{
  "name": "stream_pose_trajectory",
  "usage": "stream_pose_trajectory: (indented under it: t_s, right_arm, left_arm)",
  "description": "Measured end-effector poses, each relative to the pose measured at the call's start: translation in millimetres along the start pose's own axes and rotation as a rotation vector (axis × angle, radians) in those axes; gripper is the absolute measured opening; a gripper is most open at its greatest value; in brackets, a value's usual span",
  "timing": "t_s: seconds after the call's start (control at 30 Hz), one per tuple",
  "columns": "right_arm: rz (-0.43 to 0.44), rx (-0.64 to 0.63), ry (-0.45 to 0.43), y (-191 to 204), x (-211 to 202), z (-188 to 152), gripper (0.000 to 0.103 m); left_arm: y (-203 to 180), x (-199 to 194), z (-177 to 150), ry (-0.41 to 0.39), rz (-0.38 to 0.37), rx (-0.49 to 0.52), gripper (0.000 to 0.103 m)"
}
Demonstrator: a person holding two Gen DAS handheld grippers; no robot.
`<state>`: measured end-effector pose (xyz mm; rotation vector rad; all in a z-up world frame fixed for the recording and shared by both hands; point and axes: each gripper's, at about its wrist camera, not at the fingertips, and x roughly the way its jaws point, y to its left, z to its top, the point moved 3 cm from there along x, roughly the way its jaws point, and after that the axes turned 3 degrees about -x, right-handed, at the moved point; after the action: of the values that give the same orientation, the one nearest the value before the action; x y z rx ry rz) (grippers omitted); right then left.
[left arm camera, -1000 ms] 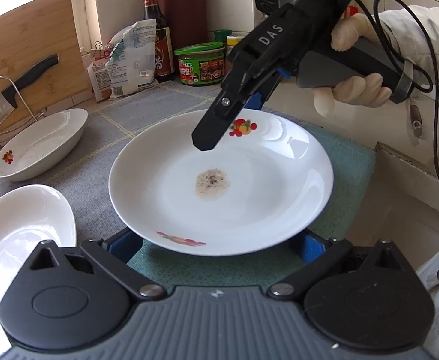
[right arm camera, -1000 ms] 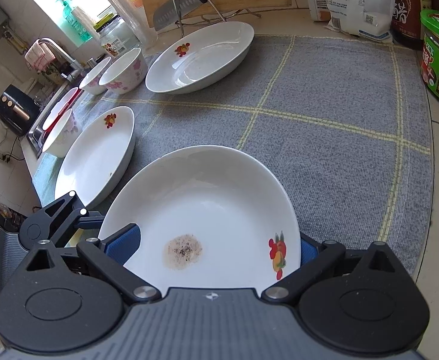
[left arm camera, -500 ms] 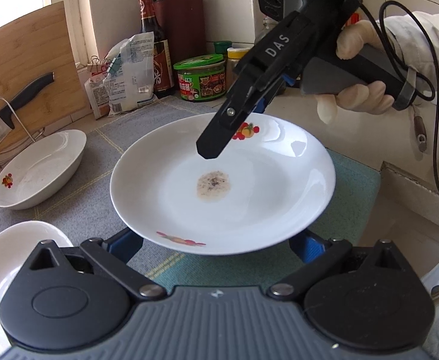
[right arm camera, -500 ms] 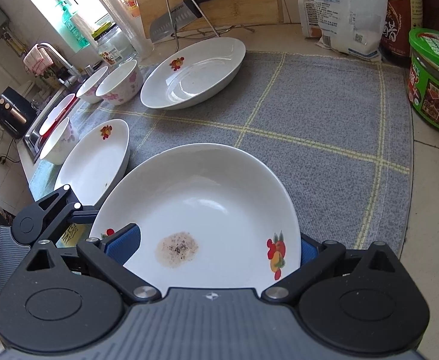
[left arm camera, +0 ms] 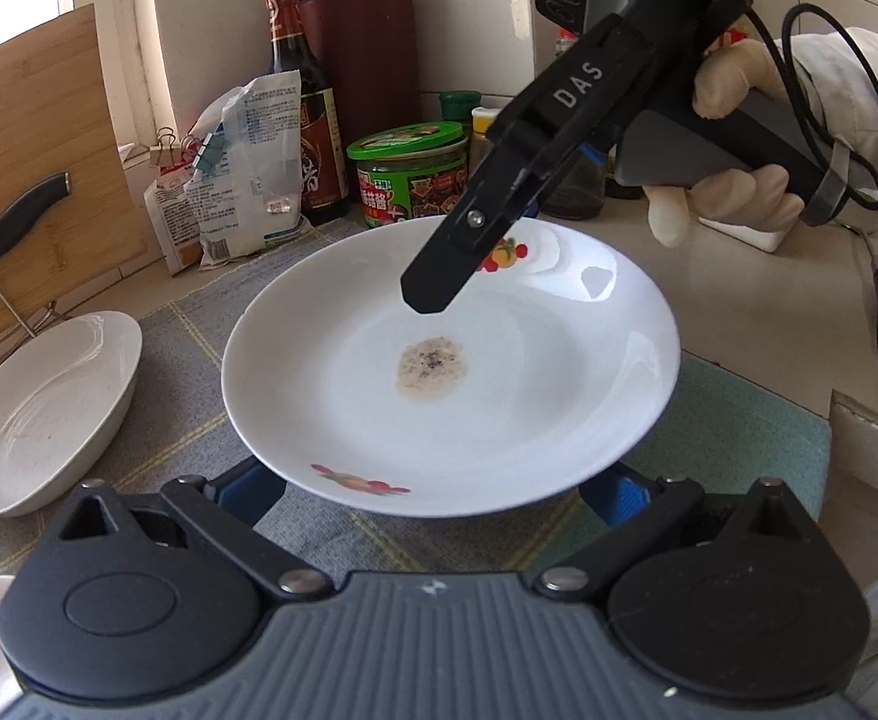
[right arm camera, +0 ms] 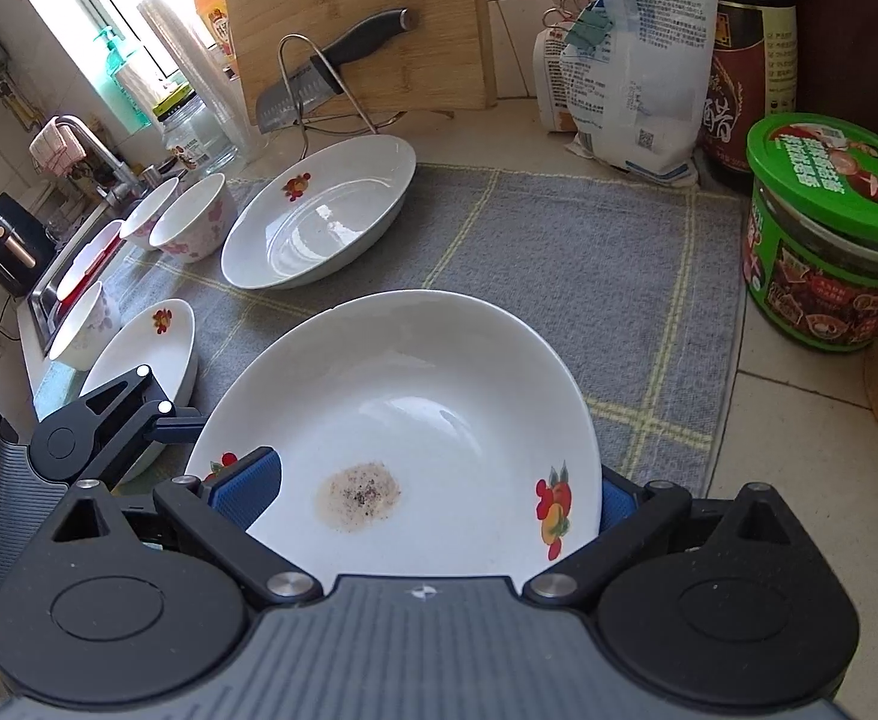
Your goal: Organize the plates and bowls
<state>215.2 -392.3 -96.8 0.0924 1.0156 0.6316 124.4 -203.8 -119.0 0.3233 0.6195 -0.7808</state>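
i hold the dirty plate point(right arm camera: 414, 420) up over the grey mat point(right arm camera: 559, 276), face up and almost flat. my right gripper point(right arm camera: 432, 495) pinches its rim. my left gripper point(left arm camera: 439, 489) sits under it, maybe wide apart. the plate is higher than before.

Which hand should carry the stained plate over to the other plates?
Probably right. The right gripper has one finger over the stained plate's rim and one under it. The left gripper is open, both fingers beneath the near edge.
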Motion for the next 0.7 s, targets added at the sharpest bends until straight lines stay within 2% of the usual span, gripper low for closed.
stream_pose_trajectory:
  t_s: [0.3,0.7]
  right_arm:
    - [-0.007,0.017,0.003,-25.5,7.9,8.5,0.103]
    - [-0.007,0.033,0.006,-40.3,14.8,10.3,0.103]
  left_arm:
    - [2.7,27.6,10.9,0.025,-0.003,-0.018,0.102]
    - [4.6,43.4,18.7,0.042,0.012,-0.038,0.102]
